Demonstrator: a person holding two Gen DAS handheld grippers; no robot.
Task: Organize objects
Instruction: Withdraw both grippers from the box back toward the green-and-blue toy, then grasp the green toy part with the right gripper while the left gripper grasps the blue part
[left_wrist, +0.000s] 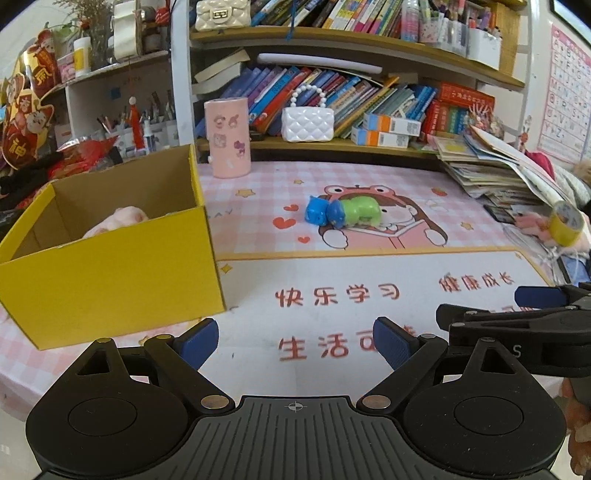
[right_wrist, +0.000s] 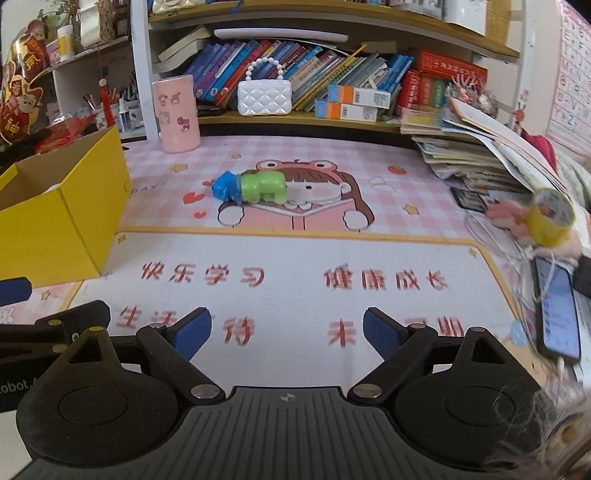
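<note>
Two sets of tongs hover over the bench (left_wrist: 332, 266), both spread wide and holding nothing: the left tongs (left_wrist: 293, 343) and the right tongs (right_wrist: 286, 332). At the bench's left side stands an open yellow box (left_wrist: 110, 266) with something pale pink lying inside. Near the bench's middle, well apart from the box, lies a green toy (right_wrist: 264, 188) touching a smaller blue toy (right_wrist: 225, 186).

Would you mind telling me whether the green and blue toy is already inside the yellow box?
No, the green and blue toy lies on the desk mat, apart from the yellow box.
</note>
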